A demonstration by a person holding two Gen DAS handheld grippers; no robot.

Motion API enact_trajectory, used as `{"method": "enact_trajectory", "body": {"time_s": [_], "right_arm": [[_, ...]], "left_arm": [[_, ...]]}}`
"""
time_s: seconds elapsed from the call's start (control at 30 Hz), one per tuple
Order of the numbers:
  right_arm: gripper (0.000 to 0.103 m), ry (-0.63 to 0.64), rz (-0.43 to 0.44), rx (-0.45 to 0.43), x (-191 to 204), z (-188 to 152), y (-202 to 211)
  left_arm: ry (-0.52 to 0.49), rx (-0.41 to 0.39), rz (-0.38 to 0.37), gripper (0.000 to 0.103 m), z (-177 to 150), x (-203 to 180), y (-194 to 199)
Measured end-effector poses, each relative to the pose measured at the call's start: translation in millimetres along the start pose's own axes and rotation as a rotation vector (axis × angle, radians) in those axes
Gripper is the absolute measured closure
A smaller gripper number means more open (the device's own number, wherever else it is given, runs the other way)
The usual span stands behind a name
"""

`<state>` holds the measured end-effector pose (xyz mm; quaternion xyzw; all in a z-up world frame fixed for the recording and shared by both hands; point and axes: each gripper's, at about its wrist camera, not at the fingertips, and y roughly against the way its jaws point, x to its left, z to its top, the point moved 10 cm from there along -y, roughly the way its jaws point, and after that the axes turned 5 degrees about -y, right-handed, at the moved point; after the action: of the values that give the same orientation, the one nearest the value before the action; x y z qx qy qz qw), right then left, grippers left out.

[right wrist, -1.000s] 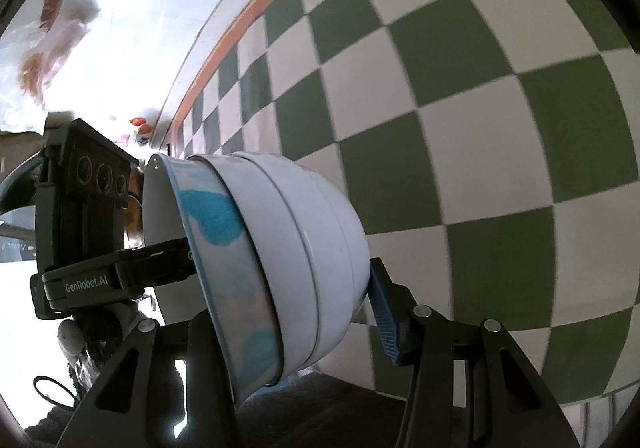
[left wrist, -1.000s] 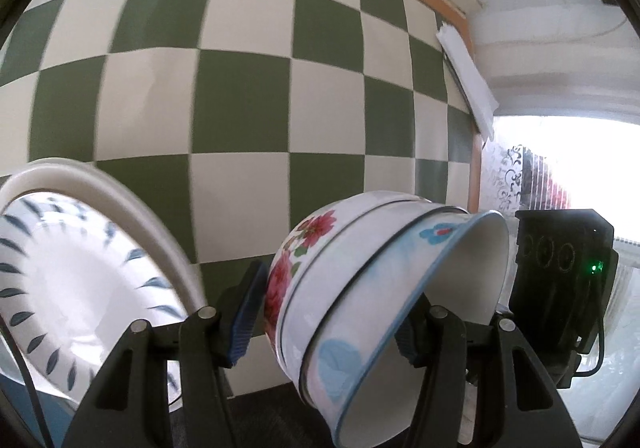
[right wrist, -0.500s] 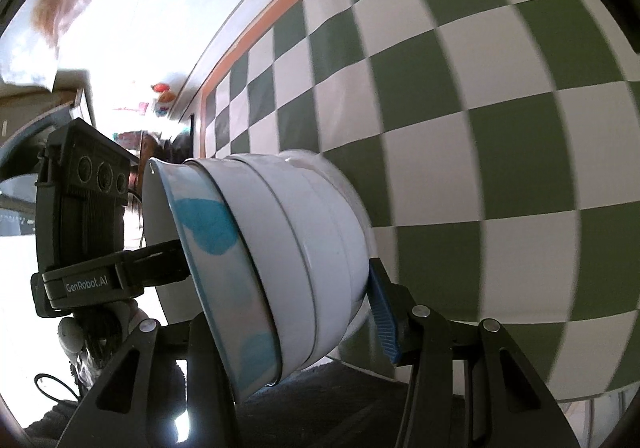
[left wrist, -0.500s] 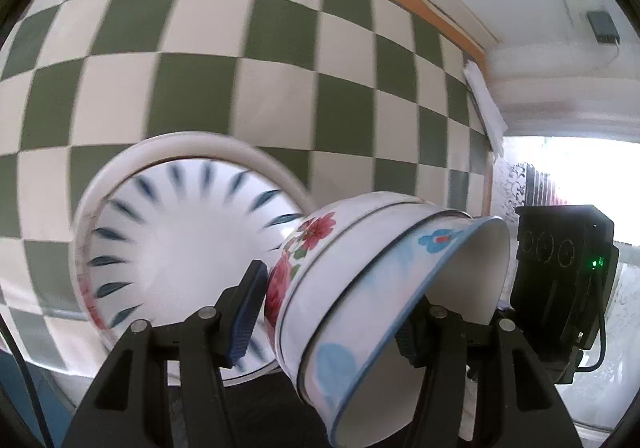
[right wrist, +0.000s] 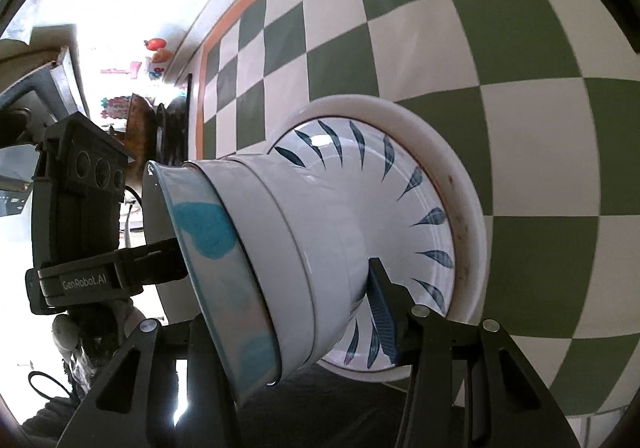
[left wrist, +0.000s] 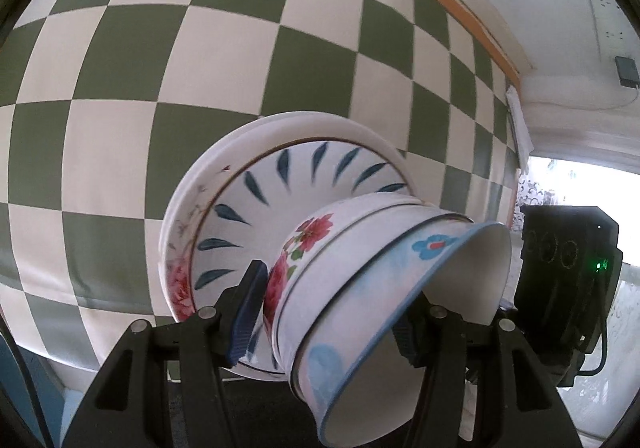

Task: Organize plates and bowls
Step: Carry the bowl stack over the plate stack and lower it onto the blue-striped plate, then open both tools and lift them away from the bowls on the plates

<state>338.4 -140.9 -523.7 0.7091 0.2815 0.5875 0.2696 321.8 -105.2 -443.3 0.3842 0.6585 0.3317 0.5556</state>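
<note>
The step in hand looks like carrying a nest of bowls toward a pile of plates, so that bowls end up on plates.

On the left, the left gripper (left wrist: 324, 312) has its jaws clamped across the stack of bowls (left wrist: 360, 280), one blue pad on the rose-painted outer bowl (left wrist: 304, 248), the other finger inside the blue-flowered inner bowl (left wrist: 420, 288). The stack is held off the surface, tilted, mouth toward the window side. Just behind it lie the plates (left wrist: 280, 184): a plate with dark leaf marks nested in a larger white plate with a red flower on its rim, both on the green-and-white checked cloth (left wrist: 120, 88).

On the right, the right gripper (right wrist: 288, 312) clamps the same stack (right wrist: 280, 248) from the opposite side, its blue pad against the outermost wall, the other finger inside the rim. The leaf plate (right wrist: 420, 208) sits close behind the bowls' base; contact cannot be told.

The bowls hold only each other; the plates carry nothing else visible. The next move probably calls for levelling the stack over the plates' centre, lowering both hands together, then releasing.
</note>
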Motion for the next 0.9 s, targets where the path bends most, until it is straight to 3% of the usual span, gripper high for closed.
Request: {"method": "enact_trajectory", "body": {"time_s": [0.73, 0.9], "right_arm": [[0.054, -0.052, -0.028, 0.045, -9, 5, -14], [0.051, -0.044, -0.069, 0.038, -6, 5, -15]], "left_arm": [[0.012, 0.020, -0.013, 0.050, 2, 10, -6], [-0.009, -0.018, 0.039, 0.050, 2, 13, 7]]}}
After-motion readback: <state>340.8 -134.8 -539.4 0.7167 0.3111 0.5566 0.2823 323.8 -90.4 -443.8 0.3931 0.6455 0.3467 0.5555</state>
